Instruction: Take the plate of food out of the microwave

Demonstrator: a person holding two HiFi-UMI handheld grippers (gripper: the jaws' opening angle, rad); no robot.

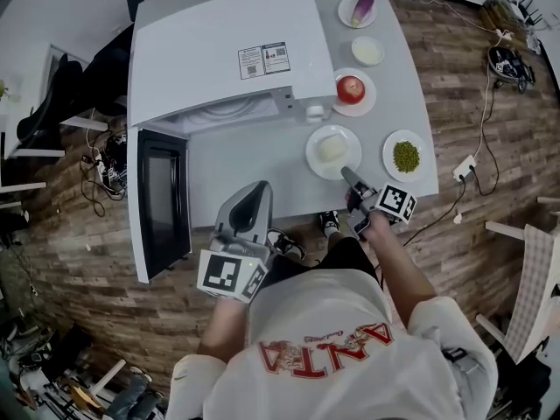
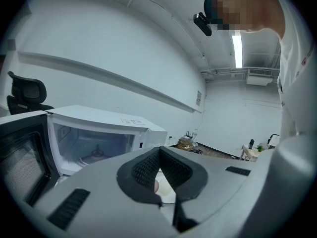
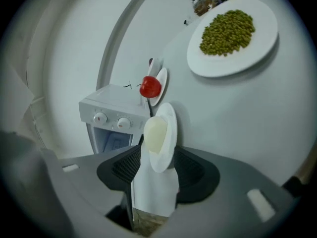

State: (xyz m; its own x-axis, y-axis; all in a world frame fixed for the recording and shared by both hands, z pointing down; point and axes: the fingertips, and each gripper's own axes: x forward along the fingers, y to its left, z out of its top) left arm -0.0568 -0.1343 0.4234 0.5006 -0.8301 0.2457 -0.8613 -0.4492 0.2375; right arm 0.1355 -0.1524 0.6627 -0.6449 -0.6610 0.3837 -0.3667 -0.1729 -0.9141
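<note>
The plate of food [image 1: 314,159] is already sitting out of the microwave [image 1: 227,51] on the worktop [image 1: 254,160], just in front of the oven's right corner, with the pale lump of food [image 3: 155,135] on top of it. The step in hand looks like the release. The right gripper [image 1: 348,175] is reaching to the plate's near edge, and its jaws are standing well apart, with the rim lying between them and a gap showing on each side, so they are gripping nothing. The left gripper [image 1: 255,191] is hanging by the worktop's front edge, near the open door [image 1: 164,204], its jaws closed together and empty. The next move is probably calling for the right gripper to back straight off the rim without nudging the plate toward the plate of peas [image 1: 406,156] beside it.
</note>
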